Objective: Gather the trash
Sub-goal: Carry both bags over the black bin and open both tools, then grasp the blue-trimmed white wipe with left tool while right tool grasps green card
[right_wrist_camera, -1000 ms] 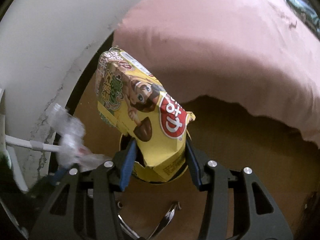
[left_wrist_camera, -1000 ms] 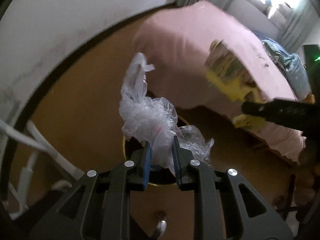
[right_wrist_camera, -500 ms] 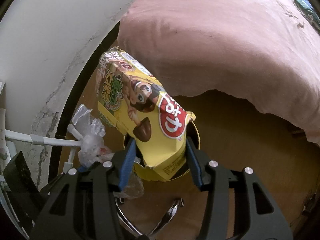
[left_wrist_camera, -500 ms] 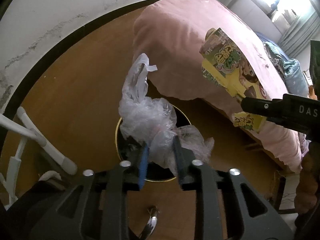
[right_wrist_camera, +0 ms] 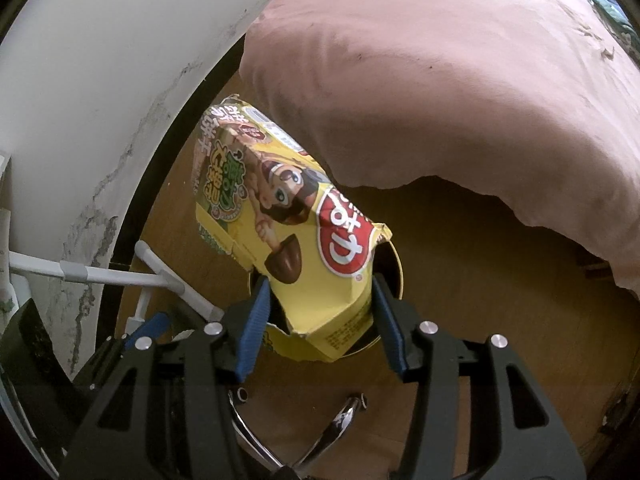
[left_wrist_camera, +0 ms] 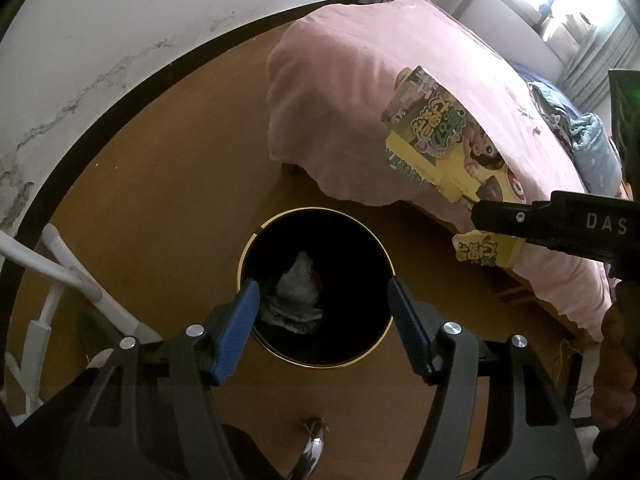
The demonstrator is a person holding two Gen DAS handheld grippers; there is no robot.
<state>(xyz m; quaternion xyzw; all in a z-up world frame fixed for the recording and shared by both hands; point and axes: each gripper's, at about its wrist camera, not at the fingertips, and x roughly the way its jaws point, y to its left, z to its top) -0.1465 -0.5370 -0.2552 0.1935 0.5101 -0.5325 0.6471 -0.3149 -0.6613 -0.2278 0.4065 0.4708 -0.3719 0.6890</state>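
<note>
A round black trash bin with a gold rim (left_wrist_camera: 245, 248) stands on the wooden floor below my left gripper (left_wrist_camera: 324, 294), which is open and empty above it. A crumpled clear plastic bag (left_wrist_camera: 294, 284) lies inside the bin. My right gripper (right_wrist_camera: 320, 300) is shut on a yellow snack box (right_wrist_camera: 296, 232) with a cartoon figure and holds it over the bin, whose rim (right_wrist_camera: 398, 268) peeks out behind the box. The box (left_wrist_camera: 440, 140) and the right gripper's finger (left_wrist_camera: 520, 220) also show in the left wrist view, up and to the right of the bin.
A bed with a pink cover (left_wrist_camera: 360, 80) stands right behind the bin; it also fills the right wrist view (right_wrist_camera: 460, 80). A white wall with a black skirting (left_wrist_camera: 120, 40) curves along the left. A white rack (left_wrist_camera: 60, 272) stands at the lower left.
My left gripper has opened and the clear plastic bag has dropped into the bin. The right gripper still holds the snack box, now nearer the bin.
</note>
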